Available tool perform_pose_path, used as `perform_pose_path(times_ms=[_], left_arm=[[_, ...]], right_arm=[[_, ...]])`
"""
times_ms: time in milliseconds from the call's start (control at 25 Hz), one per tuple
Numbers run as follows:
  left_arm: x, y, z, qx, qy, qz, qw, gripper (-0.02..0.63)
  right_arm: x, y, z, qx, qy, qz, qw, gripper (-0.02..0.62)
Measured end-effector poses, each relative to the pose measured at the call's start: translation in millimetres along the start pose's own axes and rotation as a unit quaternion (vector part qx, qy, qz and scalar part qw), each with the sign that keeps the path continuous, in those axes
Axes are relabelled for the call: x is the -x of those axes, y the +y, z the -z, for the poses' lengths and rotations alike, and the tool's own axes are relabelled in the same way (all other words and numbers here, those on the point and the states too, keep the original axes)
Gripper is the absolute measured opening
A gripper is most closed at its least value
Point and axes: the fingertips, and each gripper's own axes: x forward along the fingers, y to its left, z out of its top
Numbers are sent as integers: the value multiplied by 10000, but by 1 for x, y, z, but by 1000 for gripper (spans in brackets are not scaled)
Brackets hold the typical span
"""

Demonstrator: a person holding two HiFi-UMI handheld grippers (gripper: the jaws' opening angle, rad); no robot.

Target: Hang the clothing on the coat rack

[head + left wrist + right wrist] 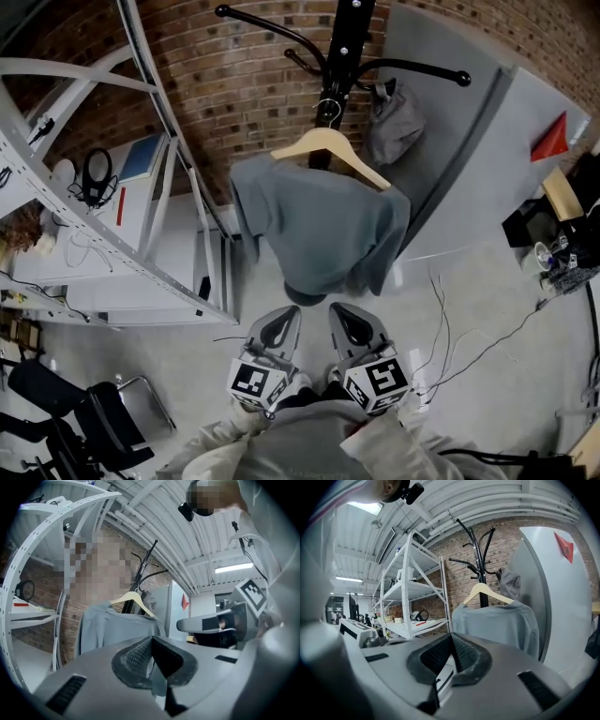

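Grey shirt is on a wooden hanger, hung on the black coat rack at the brick wall. Left gripper and right gripper side by side near its hem, not touching; both pairs of fingers together, nothing held

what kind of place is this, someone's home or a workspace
Probably a lab or workshop, not a home: bare brick wall, white metal shelving and loose wires trailing across the concrete floor.
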Motion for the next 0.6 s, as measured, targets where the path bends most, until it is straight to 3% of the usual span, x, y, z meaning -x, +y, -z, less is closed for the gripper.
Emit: perform_pose_path(times_ms=[600], left_arm=[[-40,-40,-21,-299,-69,-218,9993,9]], right_arm=[[14,-46,-21,24,-242,-353,9991,25]])
